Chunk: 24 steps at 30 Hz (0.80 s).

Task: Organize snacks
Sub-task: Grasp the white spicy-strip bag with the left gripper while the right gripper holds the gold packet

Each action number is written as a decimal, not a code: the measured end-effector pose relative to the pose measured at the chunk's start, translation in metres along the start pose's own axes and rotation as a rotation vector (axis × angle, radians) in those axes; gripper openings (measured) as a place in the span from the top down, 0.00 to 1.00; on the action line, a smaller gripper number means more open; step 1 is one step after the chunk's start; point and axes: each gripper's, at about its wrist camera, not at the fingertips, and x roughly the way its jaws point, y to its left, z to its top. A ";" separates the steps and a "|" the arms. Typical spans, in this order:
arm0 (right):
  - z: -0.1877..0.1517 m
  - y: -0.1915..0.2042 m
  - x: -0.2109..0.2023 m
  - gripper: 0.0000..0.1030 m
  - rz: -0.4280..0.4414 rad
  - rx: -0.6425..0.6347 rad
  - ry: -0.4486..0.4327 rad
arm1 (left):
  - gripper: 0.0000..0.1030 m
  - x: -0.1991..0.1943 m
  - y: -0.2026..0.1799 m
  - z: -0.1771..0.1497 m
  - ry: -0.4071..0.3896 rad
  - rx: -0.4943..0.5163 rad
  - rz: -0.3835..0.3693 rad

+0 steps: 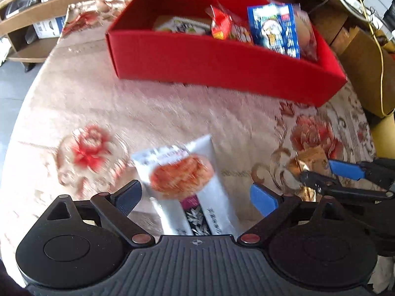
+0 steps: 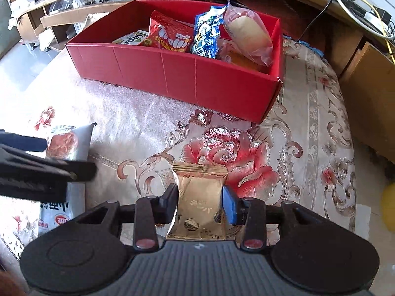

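Sorting snacks into the red box (image 2: 172,79) at upper centre: several packets already inside. Right gripper (image 2: 200,203) clamped on a gold packet (image 2: 198,197), lower centre, not yet boxed. Left gripper (image 1: 195,197) spread wide around the white snack bag (image 1: 182,180) on the desk (image 2: 138,123), untouched.

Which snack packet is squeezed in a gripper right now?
The small gold packet, pinched by the right gripper. The white packet only lies between the left gripper's open fingers.
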 end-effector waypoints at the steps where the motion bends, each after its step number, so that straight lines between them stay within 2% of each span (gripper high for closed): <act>1: -0.001 0.000 0.000 0.53 -0.002 -0.002 -0.004 | 0.03 0.001 -0.003 -0.003 -0.013 0.011 0.014; 2: 0.000 0.000 0.001 0.53 0.000 0.002 -0.006 | 0.00 0.000 -0.005 -0.004 -0.016 0.019 0.025; 7: 0.001 -0.001 0.004 0.44 0.031 0.026 -0.010 | 0.00 0.002 -0.009 -0.010 -0.014 0.044 0.077; 13: 0.003 -0.006 0.008 0.35 0.050 0.048 -0.003 | 0.00 0.001 -0.005 -0.011 -0.038 0.016 0.065; 18: 0.004 -0.006 0.009 0.35 0.032 0.043 -0.002 | 0.00 0.001 -0.007 -0.013 -0.046 0.016 0.080; 21: 0.002 -0.003 0.007 0.36 0.004 0.041 -0.003 | 0.01 0.003 -0.012 -0.015 -0.042 0.056 0.096; 22: 0.001 -0.001 0.007 0.38 -0.009 0.031 -0.003 | 0.01 0.003 -0.014 -0.017 -0.049 0.063 0.105; 24: 0.000 0.000 0.004 0.47 0.000 0.028 0.004 | 0.06 0.000 -0.018 -0.020 -0.063 0.068 0.111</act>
